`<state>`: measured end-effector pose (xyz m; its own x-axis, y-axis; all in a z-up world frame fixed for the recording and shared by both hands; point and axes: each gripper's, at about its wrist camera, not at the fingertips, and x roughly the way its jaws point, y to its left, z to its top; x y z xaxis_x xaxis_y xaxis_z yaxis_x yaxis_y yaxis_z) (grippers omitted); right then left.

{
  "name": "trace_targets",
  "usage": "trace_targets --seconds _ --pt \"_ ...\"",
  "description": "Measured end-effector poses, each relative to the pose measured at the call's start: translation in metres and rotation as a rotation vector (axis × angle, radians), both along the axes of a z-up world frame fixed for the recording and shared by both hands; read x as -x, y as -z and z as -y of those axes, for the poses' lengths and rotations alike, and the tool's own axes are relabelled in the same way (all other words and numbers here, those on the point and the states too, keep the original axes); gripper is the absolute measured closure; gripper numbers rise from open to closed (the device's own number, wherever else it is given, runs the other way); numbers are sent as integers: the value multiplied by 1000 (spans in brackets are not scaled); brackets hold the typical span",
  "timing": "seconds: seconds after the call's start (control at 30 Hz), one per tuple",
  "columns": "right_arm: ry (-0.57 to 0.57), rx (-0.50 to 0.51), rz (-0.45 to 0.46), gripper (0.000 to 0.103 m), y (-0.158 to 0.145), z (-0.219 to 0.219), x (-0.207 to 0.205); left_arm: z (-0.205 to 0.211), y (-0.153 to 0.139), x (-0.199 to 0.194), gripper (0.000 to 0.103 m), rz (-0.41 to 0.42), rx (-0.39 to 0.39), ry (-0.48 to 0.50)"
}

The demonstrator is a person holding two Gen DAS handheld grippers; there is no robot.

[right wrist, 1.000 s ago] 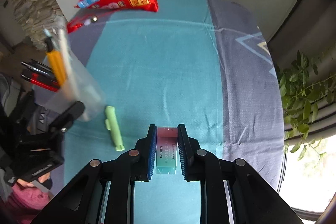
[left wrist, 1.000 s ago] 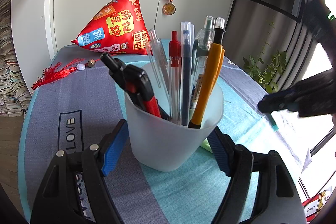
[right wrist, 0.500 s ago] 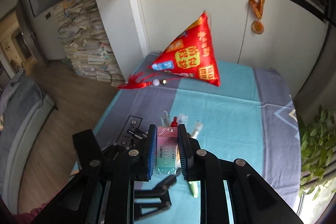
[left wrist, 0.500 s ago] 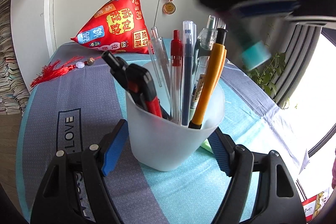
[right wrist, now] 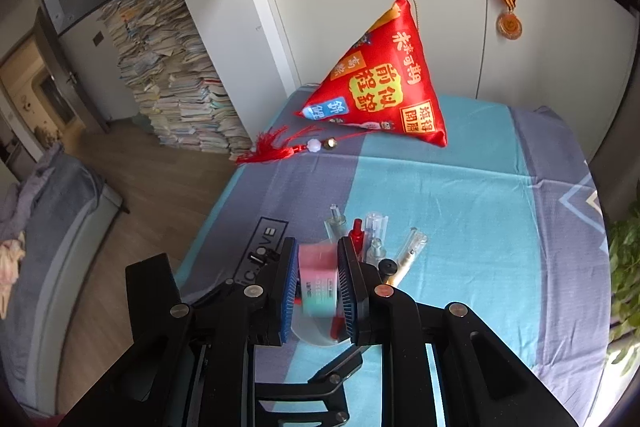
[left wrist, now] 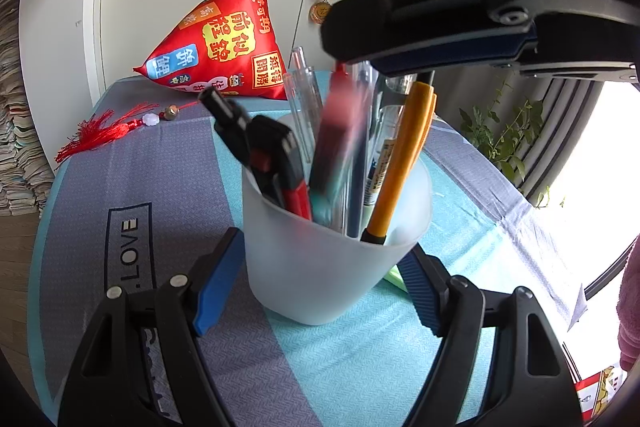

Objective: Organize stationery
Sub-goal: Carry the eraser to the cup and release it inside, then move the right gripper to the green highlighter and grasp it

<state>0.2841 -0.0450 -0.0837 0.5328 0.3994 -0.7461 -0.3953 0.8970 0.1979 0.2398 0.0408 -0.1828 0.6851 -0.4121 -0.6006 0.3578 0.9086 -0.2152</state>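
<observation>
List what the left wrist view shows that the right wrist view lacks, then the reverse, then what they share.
Left only: the bright window, a green item behind the cup. Right only: the doorway, the bed with grey bedding. Both: the red pouch, the medal, the tassel, pens in the cup, and the blurred pink-and-teal eraser.

Left gripper (left wrist: 318, 261): near, angled downward, jaws just opening, clear of the cup (left wrist: 336, 287) between them. Right gripper (right wrist: 318, 251): above, tilted downward, jaws narrowly parted, blurred eraser (left wrist: 336, 147) below.
</observation>
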Motion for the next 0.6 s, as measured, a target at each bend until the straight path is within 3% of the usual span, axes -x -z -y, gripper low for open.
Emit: trace_targets --seconds 0.33,0.43,0.6 --pt "41 3 42 82 -4 48 39 0 0 1 27 -2 1 0" --pt "53 83 21 82 13 67 46 0 0 1 27 -1 1 0" --pt "26 202 -107 82 64 70 40 -1 0 1 27 0 4 0"
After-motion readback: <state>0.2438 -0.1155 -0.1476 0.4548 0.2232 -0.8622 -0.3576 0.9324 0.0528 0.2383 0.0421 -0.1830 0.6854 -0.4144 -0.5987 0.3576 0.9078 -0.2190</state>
